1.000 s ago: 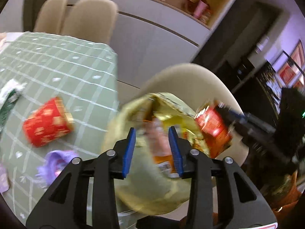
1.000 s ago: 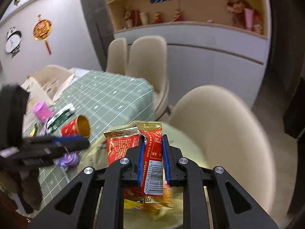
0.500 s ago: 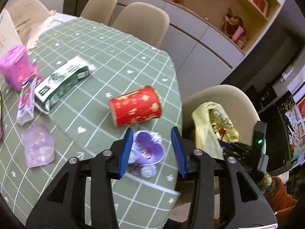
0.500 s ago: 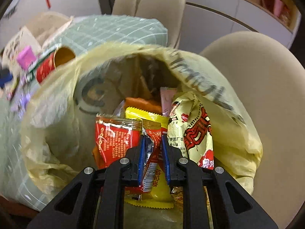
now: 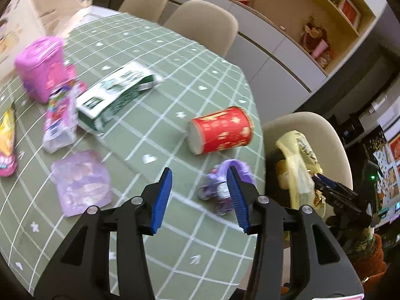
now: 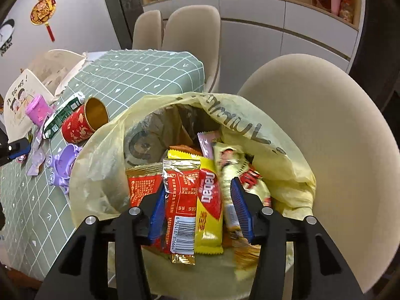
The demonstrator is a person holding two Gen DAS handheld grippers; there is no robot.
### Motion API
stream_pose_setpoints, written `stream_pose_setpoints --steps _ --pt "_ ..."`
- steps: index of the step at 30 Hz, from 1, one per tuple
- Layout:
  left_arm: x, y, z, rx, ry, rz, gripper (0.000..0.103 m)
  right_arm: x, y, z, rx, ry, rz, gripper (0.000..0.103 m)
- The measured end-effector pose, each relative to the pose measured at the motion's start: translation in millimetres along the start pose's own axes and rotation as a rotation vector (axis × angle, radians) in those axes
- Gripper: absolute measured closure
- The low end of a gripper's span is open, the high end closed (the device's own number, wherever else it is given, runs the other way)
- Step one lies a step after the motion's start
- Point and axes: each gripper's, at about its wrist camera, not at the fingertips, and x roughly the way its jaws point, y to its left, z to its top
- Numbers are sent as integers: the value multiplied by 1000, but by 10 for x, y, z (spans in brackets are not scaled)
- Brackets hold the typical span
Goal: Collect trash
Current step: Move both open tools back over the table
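- Since 0.5 s ago: right gripper (image 6: 200, 205) has let go of the red snack wrapper (image 6: 181, 200), fingers now spread; left gripper (image 5: 200, 197) has slid leftward over the table.
- Left wrist view: left gripper jaws apart, empty, above the green checked tablecloth (image 5: 175, 57). Purple toy (image 5: 225, 187) just beyond the right finger; red paper cup (image 5: 220, 130) lies on its side behind it. Green-white carton (image 5: 117, 95), pink canister (image 5: 40, 67), purple pouch (image 5: 81, 187) further left.
- Right wrist view: red snack wrapper lies loose among wrappers in the yellow trash bag (image 6: 275, 135) on the beige chair (image 6: 337, 150).
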Motion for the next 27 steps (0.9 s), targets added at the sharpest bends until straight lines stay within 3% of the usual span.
stream_pose_setpoints --steps 9,15,20,27 --pt "-208 586 -136 -128 -28 30 59 -71 28 -262 4 46 -61 55" --pt "-242 816 -144 -176 -47 54 59 -372 4 -147 51 -64 -13 55" --pt "-296 878 -163 -172 -54 73 59 -377 133 -17 29 -62 8 55" --pt "-349 972 -195 -197 -59 89 57 6 38 -89 86 76 -153 55"
